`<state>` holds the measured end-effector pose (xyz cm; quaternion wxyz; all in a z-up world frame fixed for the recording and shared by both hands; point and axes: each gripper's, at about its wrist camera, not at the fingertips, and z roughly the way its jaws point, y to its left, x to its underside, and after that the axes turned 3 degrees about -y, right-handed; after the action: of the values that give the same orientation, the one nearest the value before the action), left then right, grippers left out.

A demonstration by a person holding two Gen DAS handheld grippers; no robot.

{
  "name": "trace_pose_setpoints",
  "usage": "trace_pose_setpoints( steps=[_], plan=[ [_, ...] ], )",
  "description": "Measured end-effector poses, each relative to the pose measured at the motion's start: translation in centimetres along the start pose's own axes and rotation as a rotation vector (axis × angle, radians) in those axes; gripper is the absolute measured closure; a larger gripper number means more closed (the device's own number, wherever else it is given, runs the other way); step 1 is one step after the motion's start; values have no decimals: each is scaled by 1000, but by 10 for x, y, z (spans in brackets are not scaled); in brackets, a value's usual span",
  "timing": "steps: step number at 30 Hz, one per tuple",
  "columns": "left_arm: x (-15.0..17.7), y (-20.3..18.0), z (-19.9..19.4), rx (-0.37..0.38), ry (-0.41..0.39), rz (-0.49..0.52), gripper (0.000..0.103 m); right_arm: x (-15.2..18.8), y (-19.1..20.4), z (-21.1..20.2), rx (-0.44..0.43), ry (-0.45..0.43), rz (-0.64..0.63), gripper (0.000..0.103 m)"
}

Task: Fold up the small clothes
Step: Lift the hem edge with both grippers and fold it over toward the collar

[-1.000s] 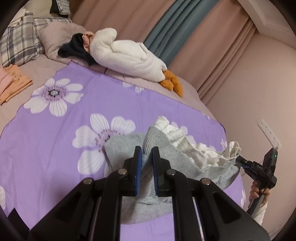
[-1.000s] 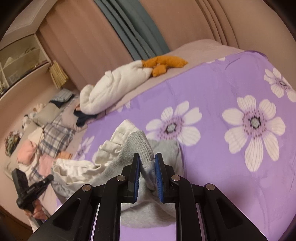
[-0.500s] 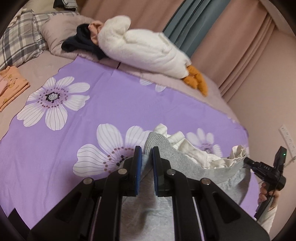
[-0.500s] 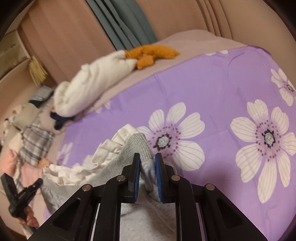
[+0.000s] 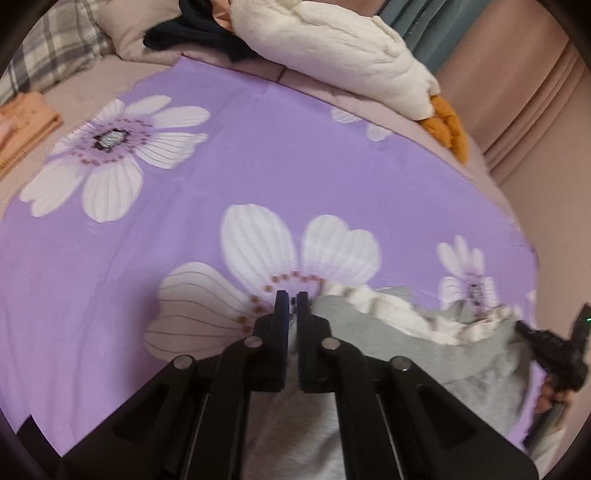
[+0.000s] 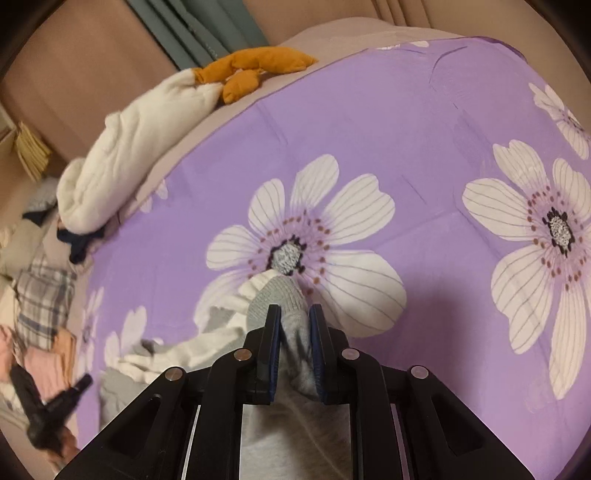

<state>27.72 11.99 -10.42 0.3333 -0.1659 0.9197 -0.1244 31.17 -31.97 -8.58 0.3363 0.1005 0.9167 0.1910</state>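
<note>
In the left wrist view the left gripper [image 5: 291,301] has its fingers [image 5: 281,314] drawn almost together on an edge of the grey garment [image 5: 424,354], which spreads to the right along the near side of the bed, its cream ruffled trim [image 5: 391,310] bunched on top. Only this view shows the right gripper's body at the far right edge, held in a hand [image 5: 550,398]. The right wrist view shows what the left one hides: the right gripper [image 6: 293,321] with its fingers [image 6: 272,332] set narrowly on a ribbed grey cuff, the cloth pinched between the blue pads and the knit end poking out in front. At its lower left the left gripper's dark body [image 6: 40,410] appears, blurred. Beneath both lies a purple bedspread [image 5: 240,162] printed with large white flowers, covering a beige bed. Farther off, a white plush toy [image 5: 332,48] with orange feet [image 6: 247,70] lies along the bed's far side, dark clothing beside it. A plaid pillow [image 5: 55,55] and folded orange and pink clothes [image 5: 26,122] sit toward the head. Beyond hang pink-beige curtains with a teal drape [image 6: 195,33].
</note>
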Motion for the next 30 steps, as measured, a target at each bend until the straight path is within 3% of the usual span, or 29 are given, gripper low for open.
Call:
trace_pose_setpoints(
  steps=[2,6,8,11,14,16,21,23,25,30],
  plan=[
    [3,1,2,31,25,-2,103,-1,3,2,32,-2,-24,86],
    [6,-5,-2,16,20,36,102,1,3,13,83,19,-57,86],
    [3,-5,-4,35,25,27,97,2,-1,15,83,22,-44,86],
    [-2,-10,1,50,31,17,81,3,-4,17,87,29,-41,86],
    [-3,-14,5,91,52,14,58,3,-3,17,89,29,-52,86],
    [-1,-16,11,99,73,20,53,4,-4,17,87,29,-57,86],
    [9,-18,33,90,144,30,57,5,-3,20,99,37,-67,86],
    [13,-16,38,100,151,20,83,6,-3,21,106,39,-75,86],
    [15,-16,37,96,134,18,89,7,-3,22,105,37,-77,86],
    [10,-22,3,104,26,-2,91,5,-2,7,62,5,-49,86]
  ],
)
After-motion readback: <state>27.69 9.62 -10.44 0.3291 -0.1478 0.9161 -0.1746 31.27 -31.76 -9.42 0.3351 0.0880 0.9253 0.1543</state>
